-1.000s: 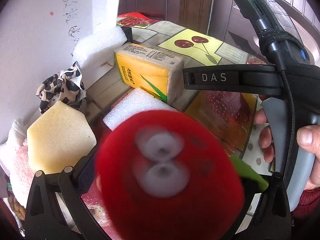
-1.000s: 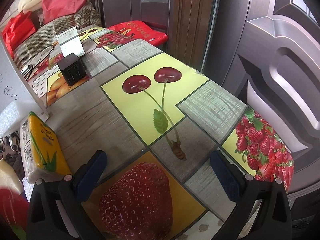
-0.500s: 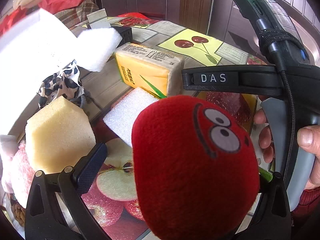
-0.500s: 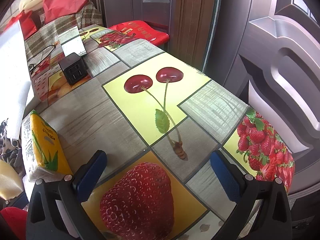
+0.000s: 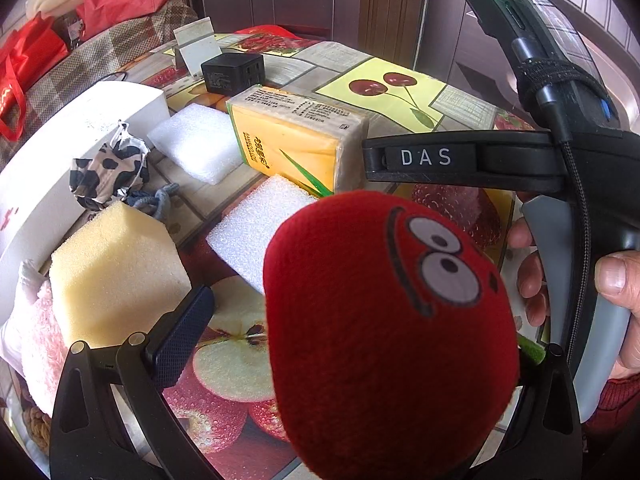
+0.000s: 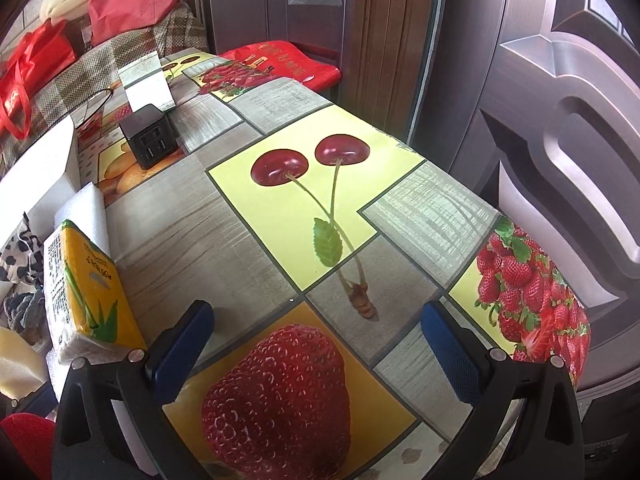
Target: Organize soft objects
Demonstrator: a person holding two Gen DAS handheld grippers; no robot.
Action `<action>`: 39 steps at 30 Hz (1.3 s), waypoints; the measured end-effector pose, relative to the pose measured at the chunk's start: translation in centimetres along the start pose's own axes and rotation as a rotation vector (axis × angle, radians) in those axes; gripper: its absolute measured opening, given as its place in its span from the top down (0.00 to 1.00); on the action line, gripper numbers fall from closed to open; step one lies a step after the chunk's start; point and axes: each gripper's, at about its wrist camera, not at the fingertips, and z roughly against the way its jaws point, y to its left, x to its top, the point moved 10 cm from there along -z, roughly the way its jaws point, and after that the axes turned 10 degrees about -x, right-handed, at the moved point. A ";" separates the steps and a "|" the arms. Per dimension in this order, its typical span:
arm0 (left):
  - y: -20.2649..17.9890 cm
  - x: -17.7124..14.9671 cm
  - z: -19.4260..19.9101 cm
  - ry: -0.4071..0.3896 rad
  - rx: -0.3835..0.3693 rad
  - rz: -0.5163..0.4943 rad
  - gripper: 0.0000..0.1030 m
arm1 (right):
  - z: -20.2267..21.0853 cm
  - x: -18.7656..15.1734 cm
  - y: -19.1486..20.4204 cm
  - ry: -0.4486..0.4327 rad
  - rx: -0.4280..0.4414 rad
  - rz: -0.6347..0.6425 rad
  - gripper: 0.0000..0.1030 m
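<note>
Carrying the red plush toy [image 5: 384,328] over the tabletop's [image 6: 168,240] left-edge pile, left gripper [image 5: 360,344] grip unclear, right gripper [image 6: 316,344] wide, empty.

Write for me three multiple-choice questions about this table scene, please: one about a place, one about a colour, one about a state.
1. In the left wrist view, what lies just on the camera's side of the leopard-print cloth?
A) a black cube
B) a yellow sponge
C) a red bag

2. What is the main colour of the plush toy with the cartoon eyes?
A) green
B) white
C) red

3. In what state is the right hand-held gripper?
A) open and empty
B) shut on a sponge
C) shut on a tissue pack

Answers:
1. B, because the sponge block sits directly below the cloth in the picture, towards the camera.
2. C, because its fuzzy body is red and only the eyes are white.
3. A, because it stands wide and only the tablecloth shows in the gap.
</note>
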 end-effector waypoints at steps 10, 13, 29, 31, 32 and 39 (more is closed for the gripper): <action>0.0 0.0 0.0 0.000 0.000 0.000 0.01 | 0.0 0.0 0.1 -0.001 -0.002 0.002 0.00; 0.0 0.0 0.0 0.000 0.000 0.000 0.01 | 0.1 -0.1 0.2 -0.001 0.001 0.001 0.00; 0.0 0.0 0.0 0.000 0.000 0.000 0.01 | 0.1 -0.1 0.4 -0.001 0.020 0.007 0.00; 0.0 0.0 0.0 0.000 0.000 0.000 0.01 | 0.1 -0.1 0.4 -0.001 0.019 0.008 0.00; 0.0 0.0 0.0 0.000 0.000 0.000 0.01 | 0.1 -0.1 0.4 -0.001 0.020 0.008 0.00; 0.0 0.0 0.0 0.000 0.000 0.000 0.01 | 0.1 0.0 0.4 -0.001 0.017 0.012 0.00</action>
